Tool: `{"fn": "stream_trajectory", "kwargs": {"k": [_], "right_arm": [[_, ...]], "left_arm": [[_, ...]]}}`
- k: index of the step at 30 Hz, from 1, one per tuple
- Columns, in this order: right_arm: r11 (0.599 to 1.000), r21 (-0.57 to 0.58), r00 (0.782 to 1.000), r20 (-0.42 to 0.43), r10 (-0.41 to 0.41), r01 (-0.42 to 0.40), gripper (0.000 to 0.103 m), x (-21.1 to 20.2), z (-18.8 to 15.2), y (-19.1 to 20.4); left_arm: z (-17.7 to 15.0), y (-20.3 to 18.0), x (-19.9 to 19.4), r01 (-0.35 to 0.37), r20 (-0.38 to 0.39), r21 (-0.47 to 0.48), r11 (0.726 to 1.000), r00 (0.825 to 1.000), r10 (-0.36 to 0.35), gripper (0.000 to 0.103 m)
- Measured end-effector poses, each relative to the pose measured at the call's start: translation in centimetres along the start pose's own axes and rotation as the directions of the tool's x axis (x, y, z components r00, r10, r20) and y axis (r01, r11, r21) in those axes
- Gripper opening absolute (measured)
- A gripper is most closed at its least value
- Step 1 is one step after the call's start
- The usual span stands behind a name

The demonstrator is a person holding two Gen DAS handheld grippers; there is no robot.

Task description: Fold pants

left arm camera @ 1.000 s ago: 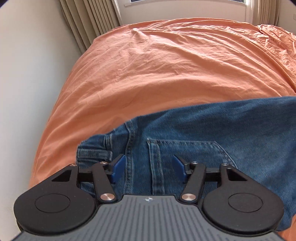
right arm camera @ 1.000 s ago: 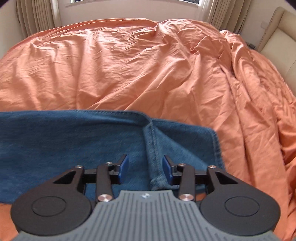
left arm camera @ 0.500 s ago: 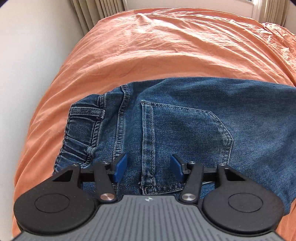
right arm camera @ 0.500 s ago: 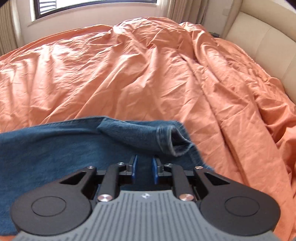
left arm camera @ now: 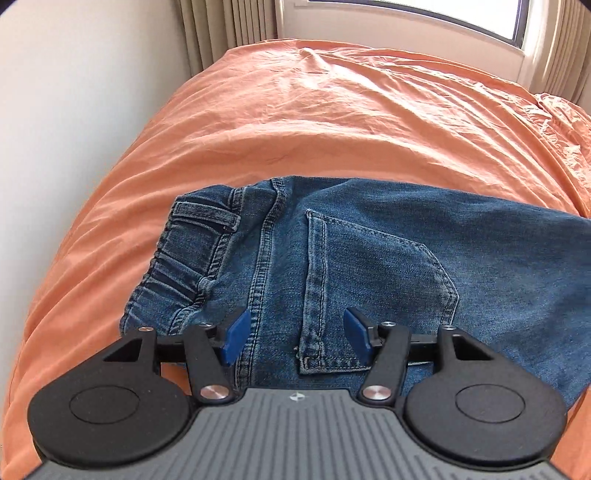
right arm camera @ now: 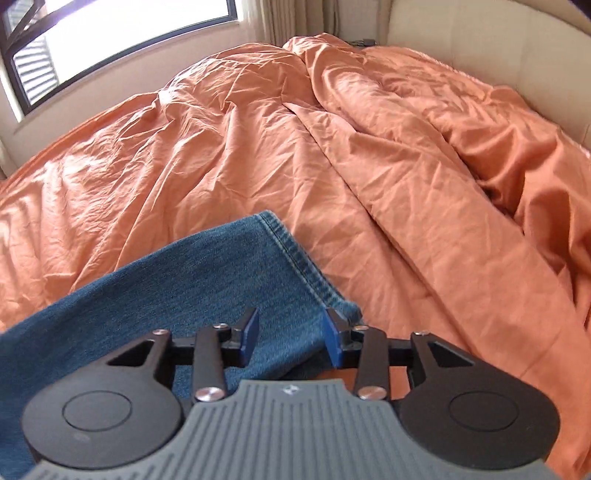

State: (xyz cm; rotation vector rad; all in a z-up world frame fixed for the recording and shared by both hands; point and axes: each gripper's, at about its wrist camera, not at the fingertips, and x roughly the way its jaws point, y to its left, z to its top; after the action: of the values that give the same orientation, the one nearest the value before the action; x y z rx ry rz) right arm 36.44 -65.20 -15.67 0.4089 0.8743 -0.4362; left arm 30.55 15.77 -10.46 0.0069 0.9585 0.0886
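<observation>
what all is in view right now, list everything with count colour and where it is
jeans: one pair, blue denim, flat on the bed, waistband at the left end, leg hem at the right end
bedcover: one, orange, wrinkled, over the whole bed
curtains: beige, beside the window
window: one, dark frame, behind the bed
headboard: one, cream, far right
left gripper: black with blue pads, open above the back pocket
right gripper: same colours, just opened, pads clear of the leg end
</observation>
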Motion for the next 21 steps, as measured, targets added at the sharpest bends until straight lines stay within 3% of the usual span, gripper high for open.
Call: {"fn": "stream_trajectory", "kwargs": {"k": [7, 8, 10, 13, 17, 21], "right_arm": [[0.967, 0.253, 0.999, -0.005, 0.043, -0.041, 0.033, 2.2, -1.1, -3.2], [0.964, 0.263, 0.999, -0.004, 0.047, -0.044, 0.024, 2.5, -0.9, -3.2], [0.976, 0.217, 1.000, -0.010, 0.010, -0.008, 0.000, 2.6, -0.6, -2.8], [0.993, 0.100, 0.998, 0.004, -0.058, 0.057, 0.000, 2.6, -0.5, -2.1], [0.992, 0.085, 0.995, -0.023, -0.096, 0.098, 0.000, 3.4, -1.1, -2.1], [0.990, 0.106, 0.995, -0.022, -0.094, 0.095, 0.004, 2.7, -1.6, -2.2]], "left_arm": [[-0.9, 0.6, -2.5, -0.018, 0.000, 0.002, 1.000, 1.000, 0.018, 0.068], [-0.9, 0.7, -2.8, -0.023, 0.001, 0.000, 1.000, 1.000, 0.023, 0.068], [-1.0, 1.2, -3.4, -0.031, -0.001, -0.019, 0.999, 1.000, 0.031, 0.068], [-1.4, 2.5, -3.9, -0.031, -0.008, -0.073, 0.997, 1.000, 0.030, 0.068], [-2.4, 4.6, -4.2, -0.006, -0.008, -0.176, 0.984, 1.000, 0.004, 0.068], [-3.1, 6.9, -4.9, 0.052, 0.028, -0.304, 0.951, 0.999, -0.045, 0.075]]}}
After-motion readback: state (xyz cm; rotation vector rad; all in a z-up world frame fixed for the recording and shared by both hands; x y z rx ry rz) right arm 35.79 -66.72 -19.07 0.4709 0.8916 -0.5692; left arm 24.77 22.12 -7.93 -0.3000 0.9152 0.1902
